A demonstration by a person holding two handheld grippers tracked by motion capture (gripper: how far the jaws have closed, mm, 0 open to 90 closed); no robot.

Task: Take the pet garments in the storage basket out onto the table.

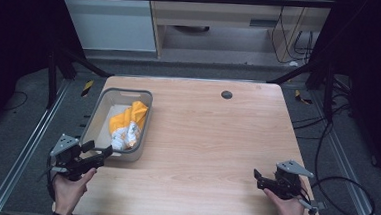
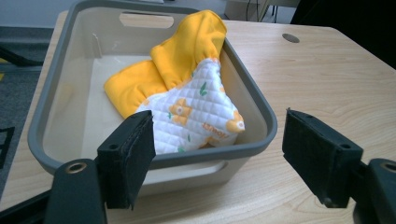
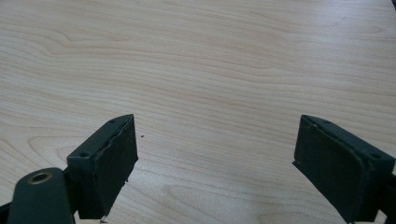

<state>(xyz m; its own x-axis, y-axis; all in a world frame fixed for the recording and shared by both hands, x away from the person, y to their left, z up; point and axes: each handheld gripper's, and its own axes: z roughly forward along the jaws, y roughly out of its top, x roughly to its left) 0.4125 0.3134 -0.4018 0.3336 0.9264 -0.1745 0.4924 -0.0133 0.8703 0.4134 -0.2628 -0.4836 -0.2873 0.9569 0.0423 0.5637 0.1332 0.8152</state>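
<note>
A grey plastic bin [image 1: 101, 109] [image 2: 254, 112] stands at the left of the wooden table [image 1: 207, 133]. Inside it lies a crumpled yellow and white quilted cloth [image 1: 126, 123] [image 2: 187, 88] with an orange flower print, leaning on the bin's right wall. My left gripper [image 1: 97, 151] [image 2: 219, 156] hovers open just in front of the bin's near wall, holding nothing. At the table's near right, my right gripper [image 1: 257, 178] [image 3: 217, 163] is open over bare wood, also holding nothing.
A small dark round hole [image 1: 226, 94] [image 2: 290, 38] sits near the table's far edge. Black cables [image 1: 343, 192] lie on the floor to the right. Metal rails [image 1: 26, 142] run along both sides of the table.
</note>
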